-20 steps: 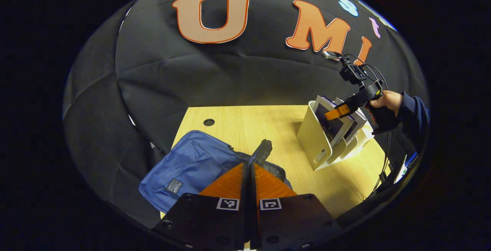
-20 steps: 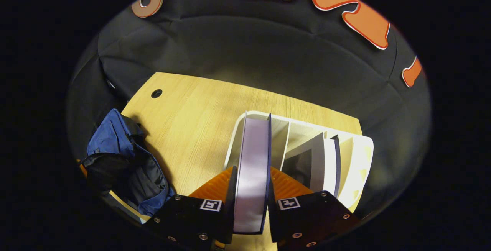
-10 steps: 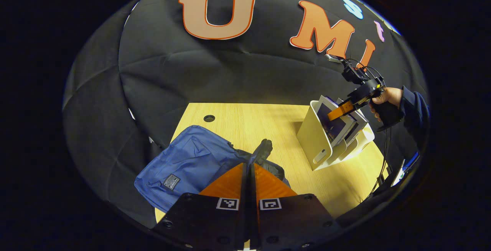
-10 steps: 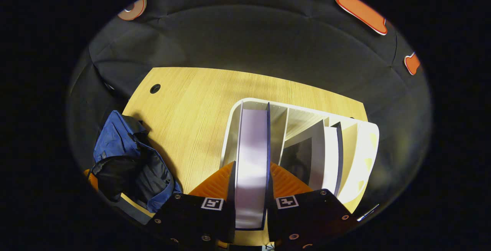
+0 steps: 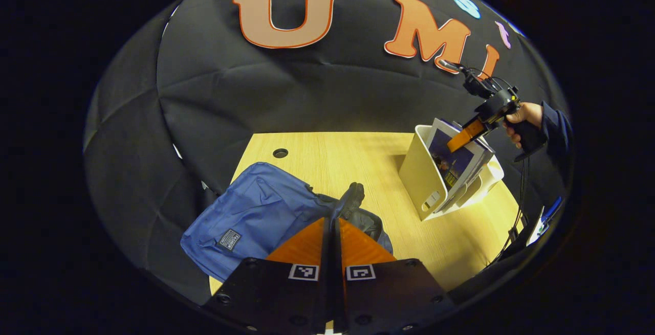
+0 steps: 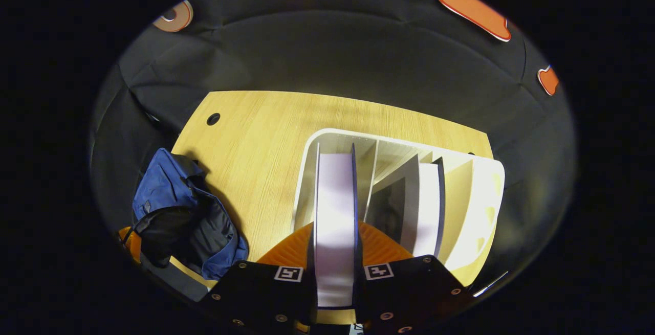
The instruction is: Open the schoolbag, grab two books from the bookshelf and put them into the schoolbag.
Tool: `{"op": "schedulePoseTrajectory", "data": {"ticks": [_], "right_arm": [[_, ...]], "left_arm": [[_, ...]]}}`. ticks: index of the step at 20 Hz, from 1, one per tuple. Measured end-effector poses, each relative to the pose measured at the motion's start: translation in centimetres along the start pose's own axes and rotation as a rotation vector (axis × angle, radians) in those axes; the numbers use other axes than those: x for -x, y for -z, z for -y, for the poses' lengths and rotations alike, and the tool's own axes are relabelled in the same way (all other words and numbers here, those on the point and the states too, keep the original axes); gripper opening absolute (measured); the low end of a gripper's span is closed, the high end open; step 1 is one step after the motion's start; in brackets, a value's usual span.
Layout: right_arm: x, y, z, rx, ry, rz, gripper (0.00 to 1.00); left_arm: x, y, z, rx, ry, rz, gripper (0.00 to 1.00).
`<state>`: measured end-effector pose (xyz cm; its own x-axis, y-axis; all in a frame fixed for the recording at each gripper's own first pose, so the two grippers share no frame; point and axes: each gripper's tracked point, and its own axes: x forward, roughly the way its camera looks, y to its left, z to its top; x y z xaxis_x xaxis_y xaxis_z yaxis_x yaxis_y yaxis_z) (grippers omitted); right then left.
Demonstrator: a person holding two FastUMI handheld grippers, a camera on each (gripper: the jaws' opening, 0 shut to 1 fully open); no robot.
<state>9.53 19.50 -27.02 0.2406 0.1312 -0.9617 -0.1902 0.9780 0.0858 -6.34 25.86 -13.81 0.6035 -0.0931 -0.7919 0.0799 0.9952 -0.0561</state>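
The blue schoolbag point(image 5: 256, 215) lies at the table's near left corner, and its black lining point(image 6: 169, 232) gapes open. My left gripper point(image 5: 332, 221) is shut on the bag's black opening edge point(image 5: 352, 199), which sticks out past the tips. The white bookshelf point(image 5: 420, 174) stands at the right of the table. My right gripper point(image 6: 335, 228) is shut on a thick book point(image 6: 335, 197) in the shelf's left slot. In the left gripper view the book point(image 5: 453, 158) stands partly raised out of the shelf, with the right gripper point(image 5: 464, 137) on its top. A second book point(image 6: 426, 202) leans in the neighbouring slot.
The wooden table point(image 5: 353, 158) has a cable hole point(image 5: 280, 153) at its far left. Bare wood lies between the bag and the shelf. A hand point(image 5: 527, 114) in a dark sleeve holds the right gripper, with cables hanging below. The black cloth wall stands close behind the table.
The right gripper has drawn the book upward, so more of its cover shows above the shelf. The left gripper has stayed shut on the bag, almost still.
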Motion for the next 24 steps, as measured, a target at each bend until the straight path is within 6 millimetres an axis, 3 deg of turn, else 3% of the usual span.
{"op": "schedulePoseTrajectory", "data": {"ticks": [1, 2, 3, 5, 11, 16, 19, 20, 24], "right_arm": [[0.7, -0.2, 0.0, -0.005, -0.010, 0.012, 0.29], [1.4, -0.4, -0.1, -0.008, -0.023, 0.025, 0.20], [2.3, -0.7, -0.1, -0.010, -0.033, 0.039, 0.29], [3.9, -1.4, 0.1, -0.009, -0.045, 0.077, 0.29], [12.0, -3.3, 0.8, 0.016, -0.076, 0.212, 0.29], [17.0, -3.4, 0.7, -0.048, -0.162, 0.301, 0.28], [18.7, -3.2, -0.1, -0.136, -0.295, 0.338, 0.29], [19.2, -2.3, -0.8, -0.155, -0.335, 0.339, 0.28], [18.5, 0.4, -3.0, -0.194, -0.435, 0.311, 0.28]], "left_arm": [[-0.1, 0.0, 0.2, -0.003, 0.003, -0.004, 0.06], [-0.2, 0.1, 0.3, -0.005, 0.006, -0.005, 0.05], [-0.3, 0.1, 0.4, -0.007, 0.006, -0.007, 0.06], [-0.3, 0.1, 0.4, -0.008, 0.006, -0.010, 0.06], [-0.3, 0.6, 0.7, -0.005, 0.006, -0.020, 0.06], [0.1, 0.5, 0.7, -0.017, -0.006, -0.034, 0.06], [0.2, -0.2, 0.2, -0.030, -0.021, -0.038, 0.06], [0.0, -0.2, 0.1, -0.037, -0.027, -0.042, 0.06], [0.3, -0.9, 0.2, -0.058, -0.037, -0.053, 0.05]]}}
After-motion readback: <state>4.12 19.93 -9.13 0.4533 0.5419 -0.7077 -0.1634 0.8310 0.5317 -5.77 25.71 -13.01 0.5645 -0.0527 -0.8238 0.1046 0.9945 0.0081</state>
